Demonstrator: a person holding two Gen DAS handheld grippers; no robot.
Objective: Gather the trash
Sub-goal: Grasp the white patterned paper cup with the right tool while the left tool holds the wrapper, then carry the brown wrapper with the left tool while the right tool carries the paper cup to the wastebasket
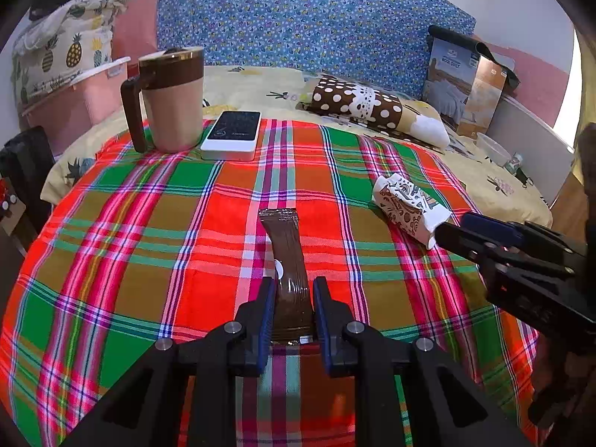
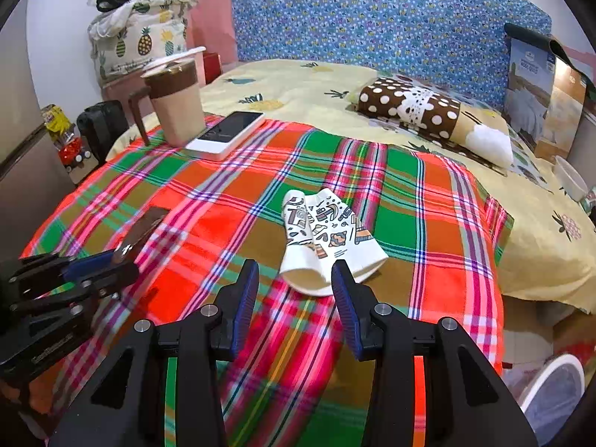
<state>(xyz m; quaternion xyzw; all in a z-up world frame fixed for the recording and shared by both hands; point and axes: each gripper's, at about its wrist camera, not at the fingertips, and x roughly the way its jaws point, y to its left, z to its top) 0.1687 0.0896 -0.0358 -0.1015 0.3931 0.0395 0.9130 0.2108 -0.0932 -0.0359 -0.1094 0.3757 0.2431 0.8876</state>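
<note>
Glossy brown wrapper [image 1: 288, 260] — woven plaid cloth [image 1: 149, 223]

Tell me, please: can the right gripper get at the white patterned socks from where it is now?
Probably yes. The right gripper stands open with the white patterned socks lying just ahead of it on the plaid cloth, nothing between. The left gripper, shut on a brown wrapper, is off to the side.

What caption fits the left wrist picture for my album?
Left gripper pinches a brown wrapper over the plaid cloth, socks nearby.
</note>
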